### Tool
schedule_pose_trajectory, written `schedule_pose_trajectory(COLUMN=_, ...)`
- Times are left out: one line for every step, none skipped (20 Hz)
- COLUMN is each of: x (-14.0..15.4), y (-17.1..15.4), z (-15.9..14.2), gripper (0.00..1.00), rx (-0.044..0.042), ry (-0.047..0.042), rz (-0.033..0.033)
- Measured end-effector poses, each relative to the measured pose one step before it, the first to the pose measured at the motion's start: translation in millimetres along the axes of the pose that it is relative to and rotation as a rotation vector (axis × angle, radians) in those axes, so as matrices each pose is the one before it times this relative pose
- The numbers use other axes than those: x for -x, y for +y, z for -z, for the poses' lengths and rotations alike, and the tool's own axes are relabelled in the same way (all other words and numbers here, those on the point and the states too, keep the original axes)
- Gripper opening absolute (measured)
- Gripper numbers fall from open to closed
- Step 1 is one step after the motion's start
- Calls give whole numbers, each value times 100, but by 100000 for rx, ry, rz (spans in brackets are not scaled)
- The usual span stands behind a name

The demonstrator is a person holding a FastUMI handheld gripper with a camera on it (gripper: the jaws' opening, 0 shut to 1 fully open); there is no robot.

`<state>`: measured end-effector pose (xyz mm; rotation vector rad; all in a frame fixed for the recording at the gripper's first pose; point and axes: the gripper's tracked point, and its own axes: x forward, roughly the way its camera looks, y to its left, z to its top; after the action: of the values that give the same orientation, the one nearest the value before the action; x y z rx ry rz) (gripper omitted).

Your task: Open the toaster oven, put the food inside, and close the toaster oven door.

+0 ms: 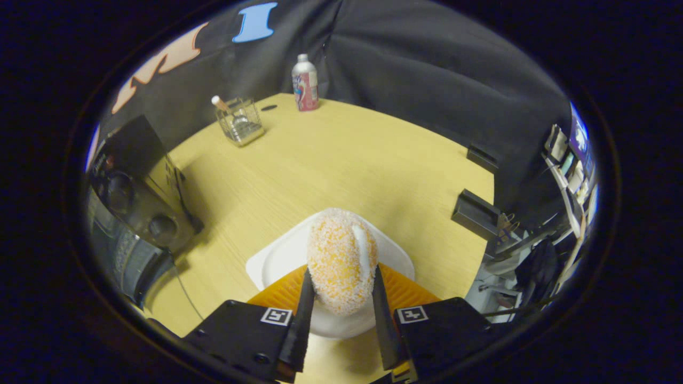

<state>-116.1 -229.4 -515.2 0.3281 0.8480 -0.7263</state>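
Note:
A sugar-coated, orange-tinted bun (341,258) with a white cream stripe stands between my two fingers, and both press on its sides. My gripper (341,293) is shut on it, holding it just above a white plate (277,261) on the wooden table (331,160). The toaster oven (130,213) stands at the left of the table, left of my fingers; I see its side with dark knobs and its door handle near the table's front corner. I cannot tell from here how the door stands.
A clear wire-and-glass holder (240,121) with a utensil in it stands at the far side of the table. A small bottle (305,82) stands behind it near the back edge. Black brackets (475,213) clamp the table's right edge, beyond which lies clutter.

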Motion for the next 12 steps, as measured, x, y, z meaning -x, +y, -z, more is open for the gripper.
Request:
schedule_pose_trajectory(x=892, y=470, z=-794, gripper=57, rx=-2690, ry=-2625, rz=-1721)
schedule_pose_trajectory(x=868, y=616, z=-744, gripper=57, rx=-3416, ry=-2320, rz=-1859)
schedule_pose_trajectory(x=879, y=873, z=-616, gripper=57, rx=-4027, ry=-2025, rz=-3069)
schedule_pose_trajectory(x=835, y=1012, z=-545, gripper=56, rx=-4217, ry=-2178, rz=-3451)
schedule_pose_trajectory(x=943, y=1064, z=-493, gripper=56, rx=-4270, ry=-1754, rz=-3329)
schedule_pose_trajectory(x=951, y=1061, z=-190, gripper=56, rx=-4452, ry=-1445, rz=-3605)
schedule_pose_trajectory(x=992, y=1316, z=-140, gripper=56, rx=-4546, ry=-1081, rz=-3731)
schedule_pose_trajectory(x=977, y=1318, z=132, gripper=56, rx=-4069, ry=-555, rz=-3430)
schedule_pose_trajectory(x=850, y=1094, z=295, gripper=56, rx=-3218, ry=-50, rz=-3113)
schedule_pose_trajectory(x=892, y=988, z=675, gripper=56, rx=-2546, ry=662, rz=-2683)
schedule_pose_trajectory(x=731, y=1107, z=865, gripper=56, rx=-2103, ry=1118, rz=-2600)
schedule_pose_trajectory(x=653, y=942, z=1117, gripper=56, rx=-2197, ry=1775, rz=-2613)
